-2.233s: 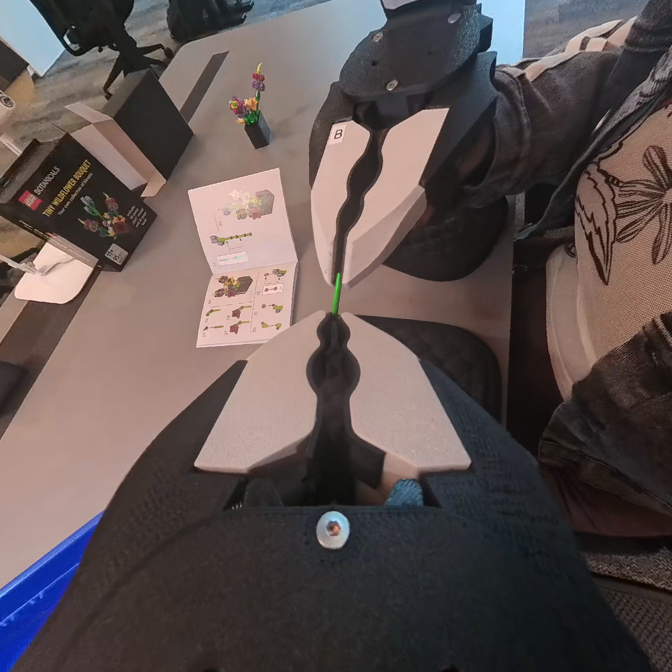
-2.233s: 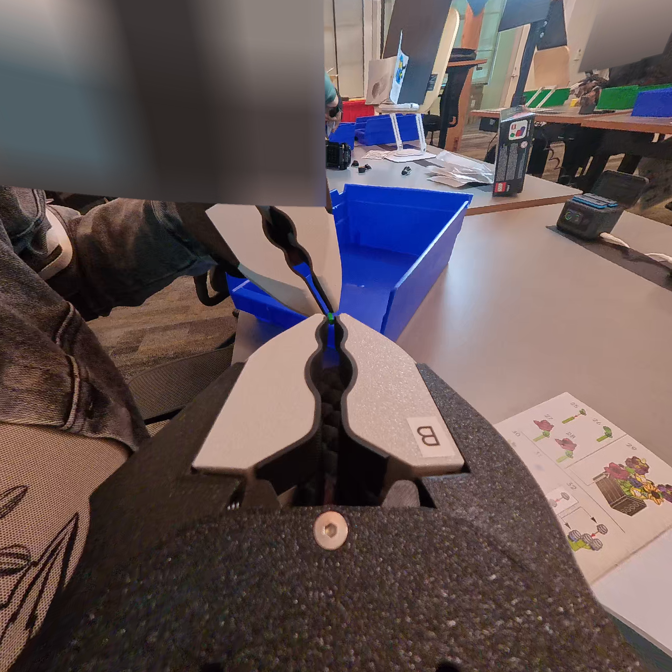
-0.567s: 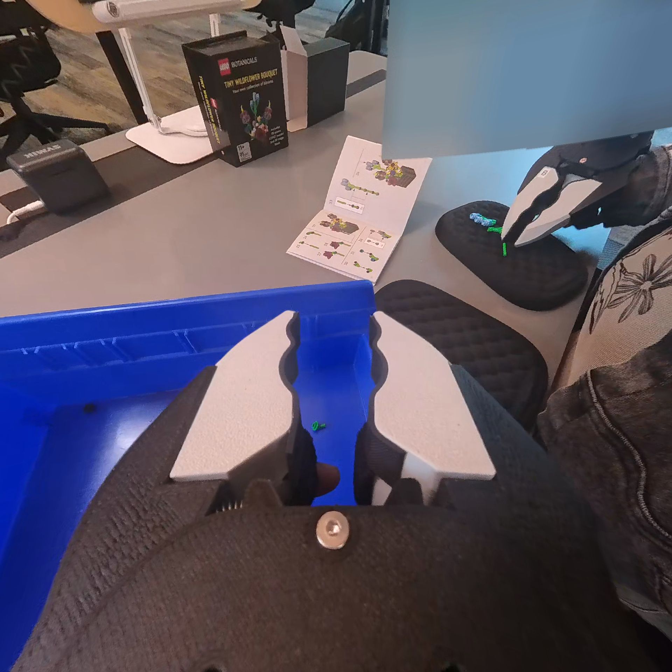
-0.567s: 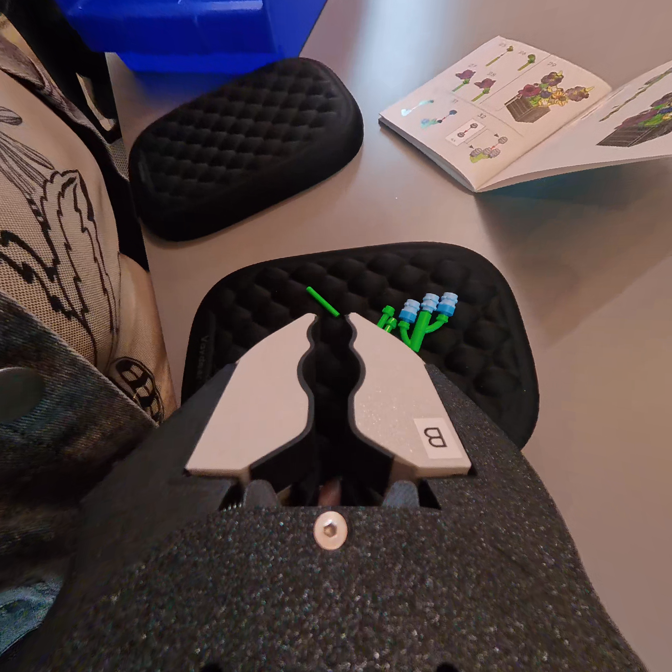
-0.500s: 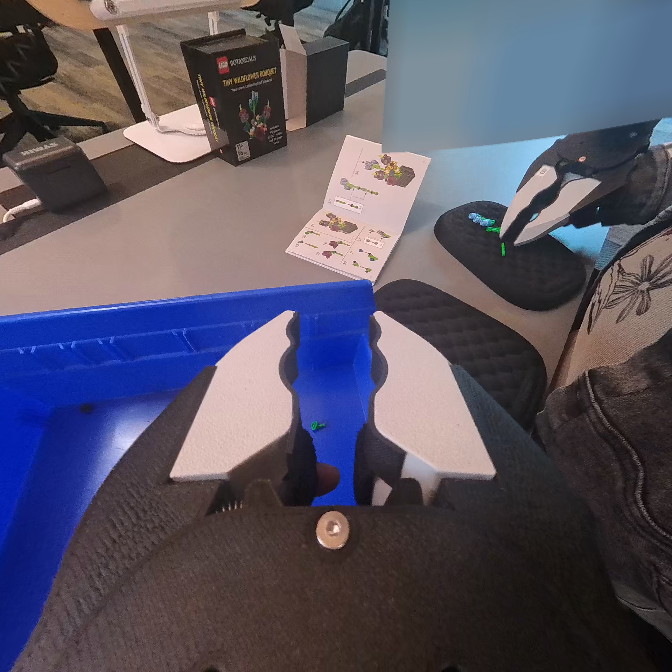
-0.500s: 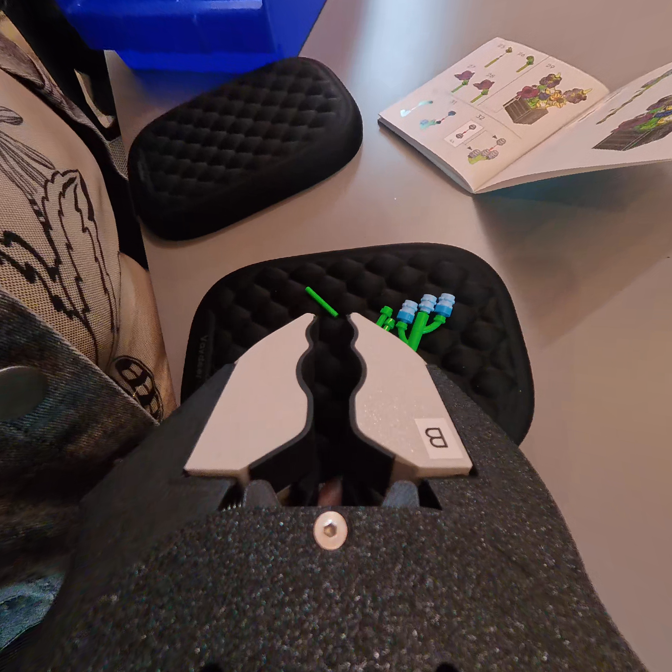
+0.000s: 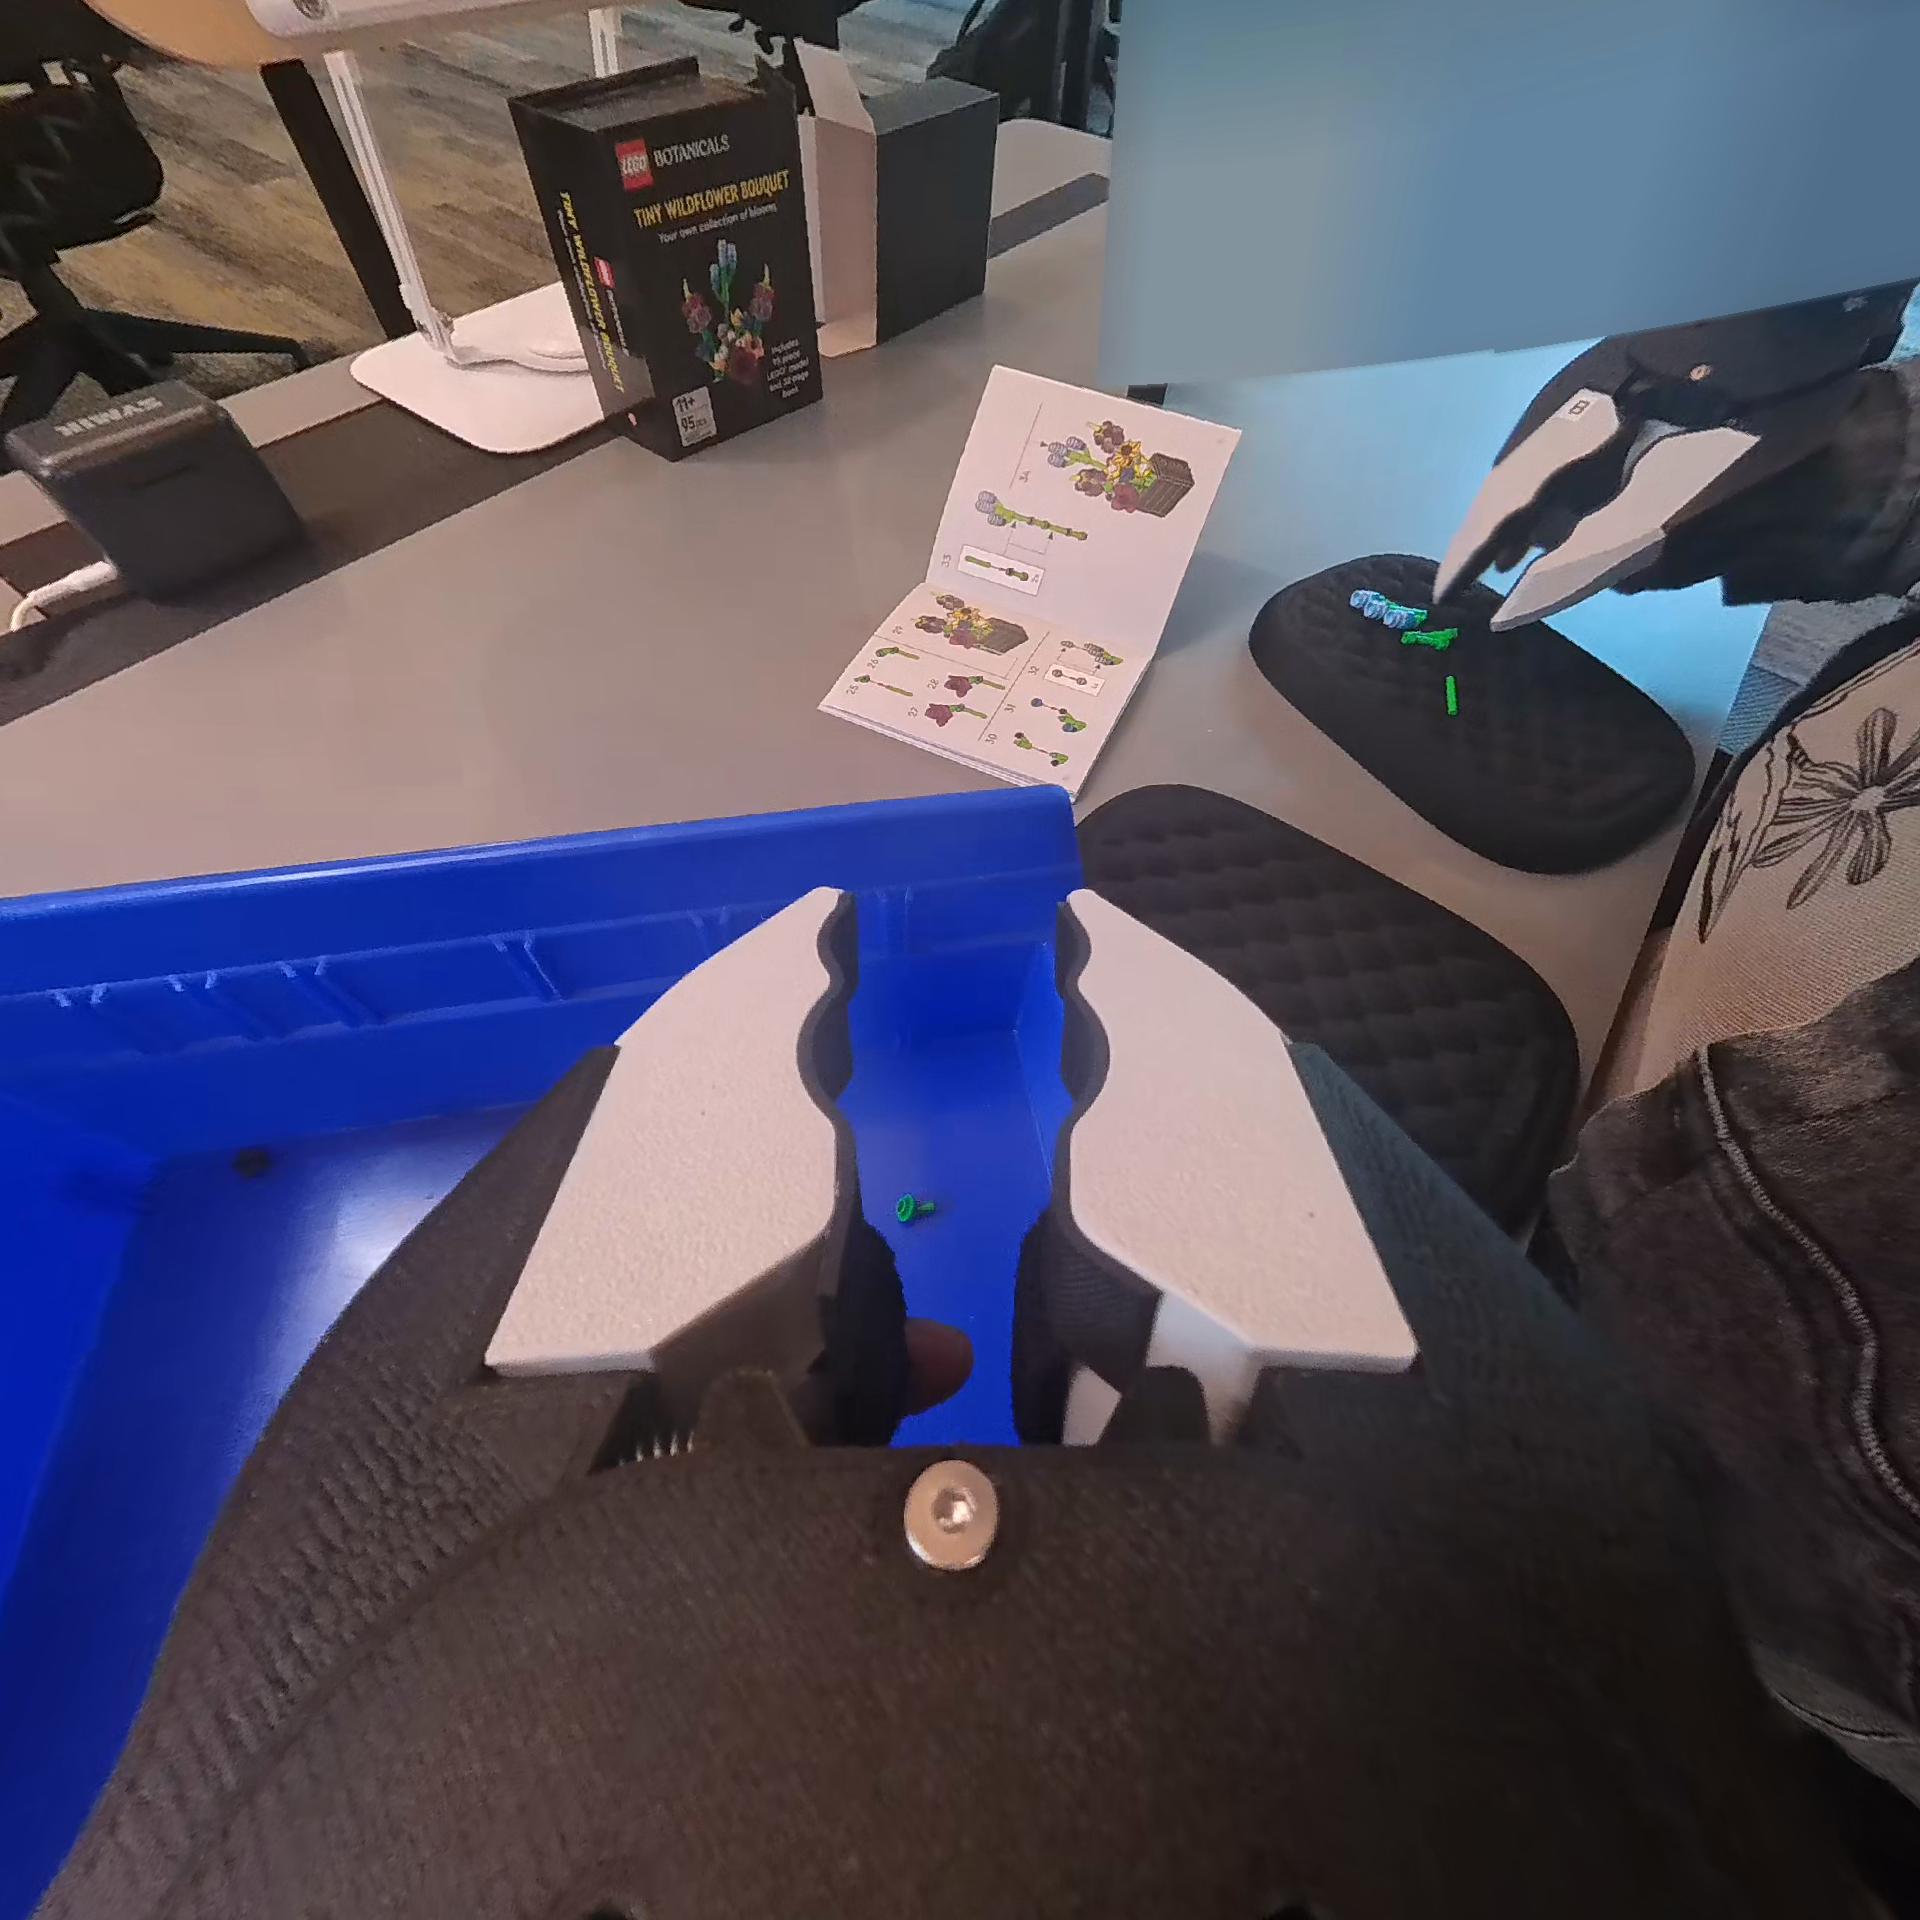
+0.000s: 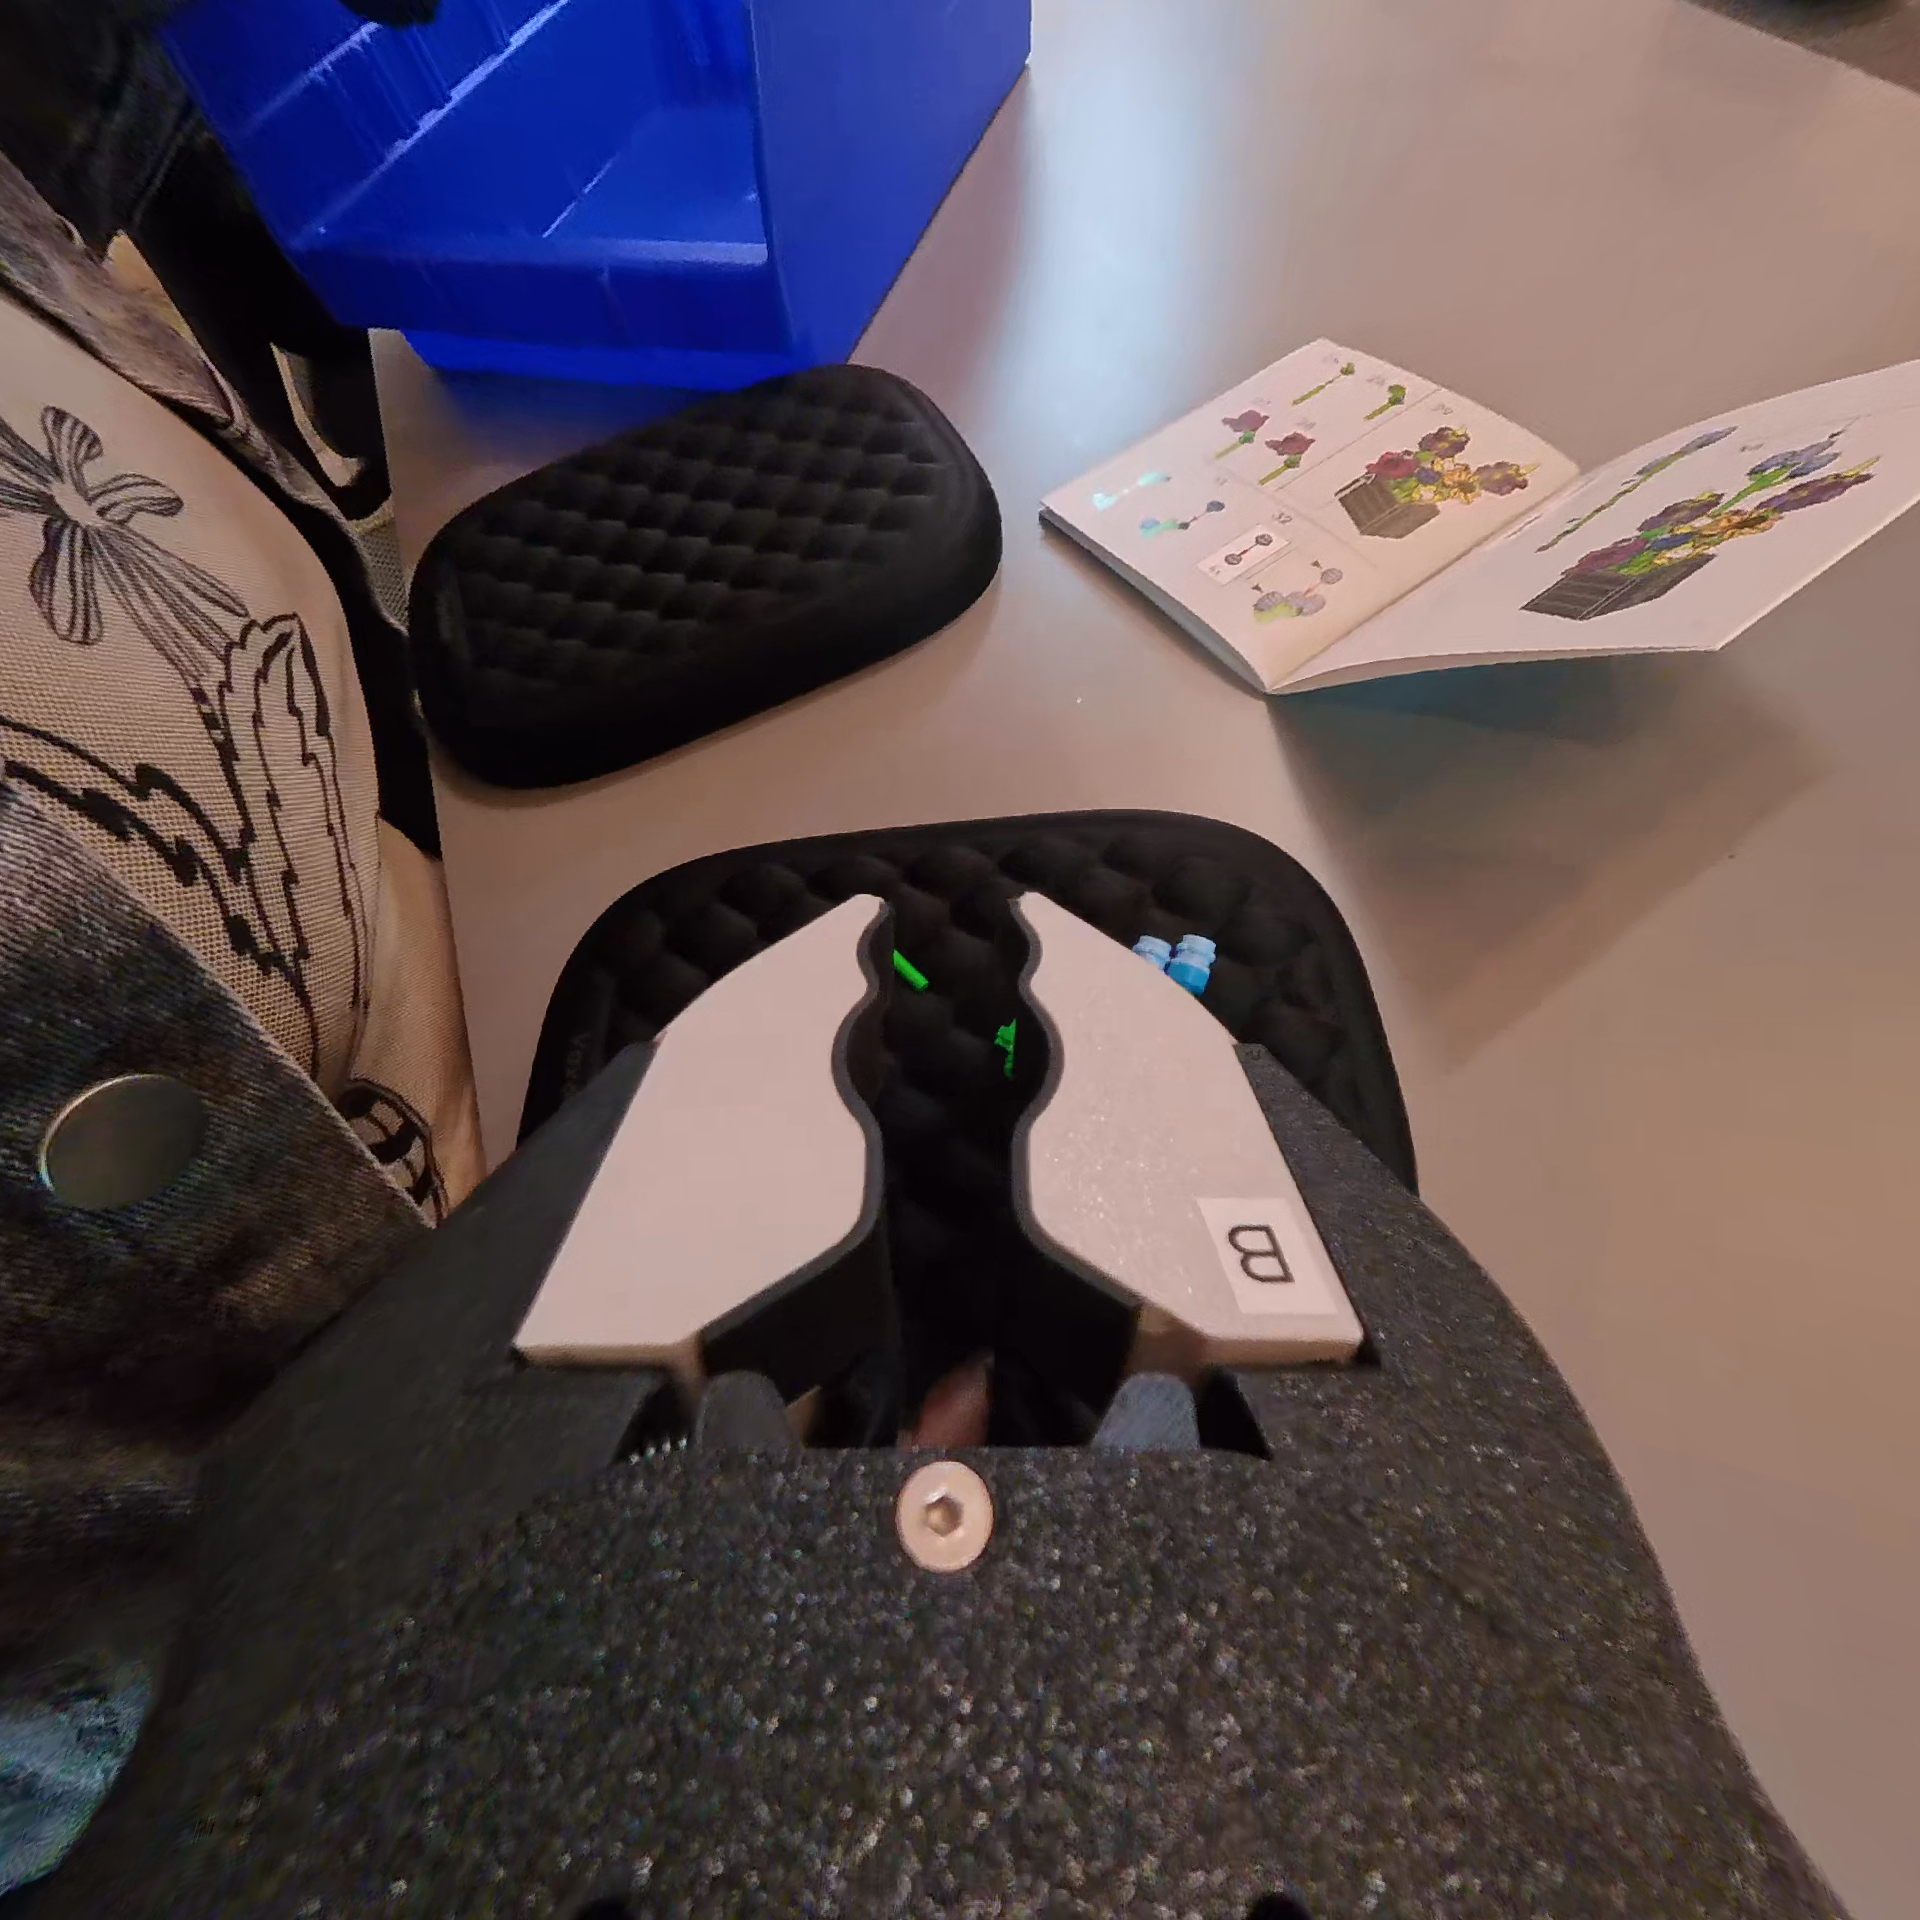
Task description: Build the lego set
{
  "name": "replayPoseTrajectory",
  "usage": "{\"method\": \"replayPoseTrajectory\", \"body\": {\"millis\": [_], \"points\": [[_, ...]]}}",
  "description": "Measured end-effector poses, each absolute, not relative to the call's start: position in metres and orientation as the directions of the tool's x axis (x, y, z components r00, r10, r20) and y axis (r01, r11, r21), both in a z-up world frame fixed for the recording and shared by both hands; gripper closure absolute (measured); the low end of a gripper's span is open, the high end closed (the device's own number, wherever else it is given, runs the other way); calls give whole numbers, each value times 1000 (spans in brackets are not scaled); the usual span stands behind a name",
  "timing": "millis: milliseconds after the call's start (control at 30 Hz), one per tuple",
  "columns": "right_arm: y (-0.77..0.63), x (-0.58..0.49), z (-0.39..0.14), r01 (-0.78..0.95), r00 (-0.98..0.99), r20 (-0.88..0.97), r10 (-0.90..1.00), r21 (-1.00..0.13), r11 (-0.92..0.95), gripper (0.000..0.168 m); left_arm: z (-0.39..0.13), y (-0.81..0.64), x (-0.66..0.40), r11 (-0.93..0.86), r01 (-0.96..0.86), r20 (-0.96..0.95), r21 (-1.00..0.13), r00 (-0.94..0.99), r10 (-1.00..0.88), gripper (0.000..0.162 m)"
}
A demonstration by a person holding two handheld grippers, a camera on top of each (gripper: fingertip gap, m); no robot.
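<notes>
We log the left claw released above the blue bin, a green piece between its fingers. Right claw, lettered sticker, released over the black pad; green rod between fingers.

My grey tabletop carries a blue bin, two black quilted pads (one beside the bin, the other nearer me), an open instruction booklet, a black set box standing upright, and a white lamp base.
</notes>
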State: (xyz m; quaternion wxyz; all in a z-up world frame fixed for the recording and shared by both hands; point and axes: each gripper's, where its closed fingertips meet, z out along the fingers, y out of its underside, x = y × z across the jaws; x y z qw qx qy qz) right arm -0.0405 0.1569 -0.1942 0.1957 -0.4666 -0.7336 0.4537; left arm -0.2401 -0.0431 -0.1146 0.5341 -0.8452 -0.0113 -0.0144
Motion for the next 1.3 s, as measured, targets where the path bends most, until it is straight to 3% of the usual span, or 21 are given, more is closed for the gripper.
{"method": "replayPoseTrajectory", "body": {"millis": [200, 333, 667, 900, 967, 1067, 1300], "points": [[165, -44, -194, 494, -444, -114, 889, -859, 137, 125, -112, -44, -243, -418, 34, 29, -908, 999, 19, 124], [166, -42, -196, 527, -431, -161, 888, -844, 103, 125, -113, -42, -241, -419, 17, 16, -908, 1000, 8, 117], [169, -46, -195, 515, -408, -149, 901, -852, 93, 117, -110, -42, -240, -392, 28, 30, -920, 1000, 1, 116], [178, -51, -183, 449, -366, -154, 918, -893, 30, 116, -110, -42, -241, -380, -42, -43, -924, 999, -4, 109], [184, -53, -180, 428, -339, -144, 930, -904, 16, 110, -111, -41, -242, -382, -51, -55, -923, 998, -1, 105], [195, -57, -176, 399, -280, -123, 952, -917, -1, 93, -110, -40, -246, -375, -56, -71, -925, 997, 28, 75], [212, -61, -159, 298, -197, -152, 969, -951, -88, 75, -104, -38, -257, -310, -22, -55, -950, 994, 96, 44]]}}
